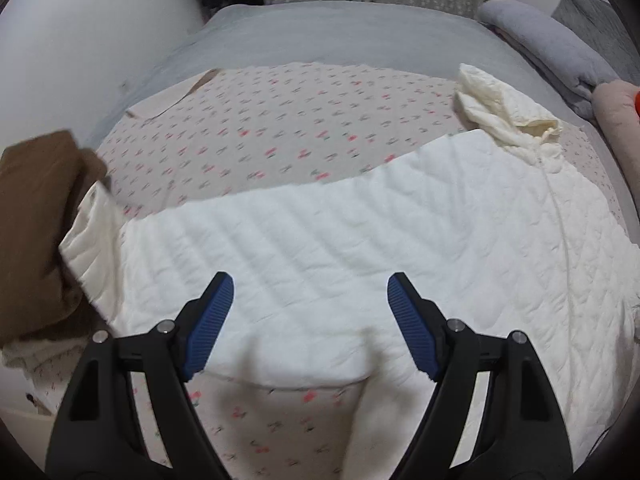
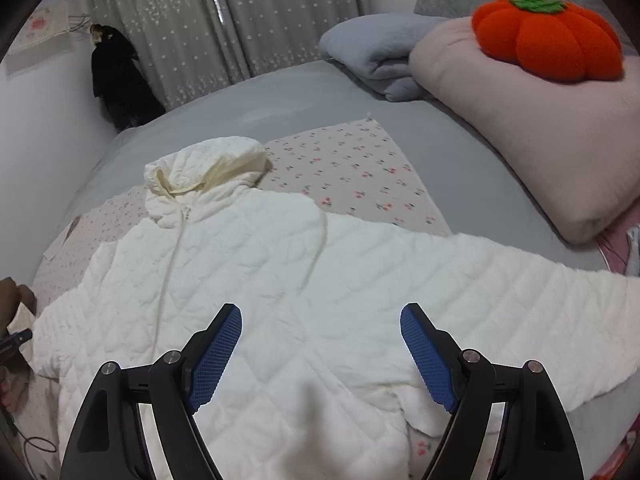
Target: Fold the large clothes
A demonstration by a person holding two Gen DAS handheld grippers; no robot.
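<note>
Jacket [image 2: 280, 264]: white quilted, hooded, spread flat on a floral sheet [image 2: 352, 168] that lies over the grey bed [image 2: 280, 92]. Fills the centre and lower half of both views. In the right wrist view the hood [image 2: 208, 168] sits upper-centre-left, the zipper runs down from it, and one sleeve [image 2: 520, 292] stretches to the right edge of the frame. In the left wrist view the hood is upper right, the body spans centre to right, and the other sleeve [image 1: 92, 240] ends at the left edge.

Left gripper [image 1: 310, 286]: blue pads wide apart, nothing between them, over the jacket's lower body near the hem. Right gripper [image 2: 321, 316]: also wide open, holding nothing, over the jacket's mid body.

Brown fabric [image 1: 36, 220] at the left edge of the left view, touching the sleeve end. Whether it's a garment or something else, can't tell; blurred.

Upper right of the right view: pale pink pillow [image 2: 520, 128] with an orange pumpkin plush [image 2: 548, 40] on top, and a folded grey blanket [image 2: 372, 52] beside it. Starred curtain [image 2: 240, 20] across the top, a dark object [image 2: 116, 76] hanging at upper left.
</note>
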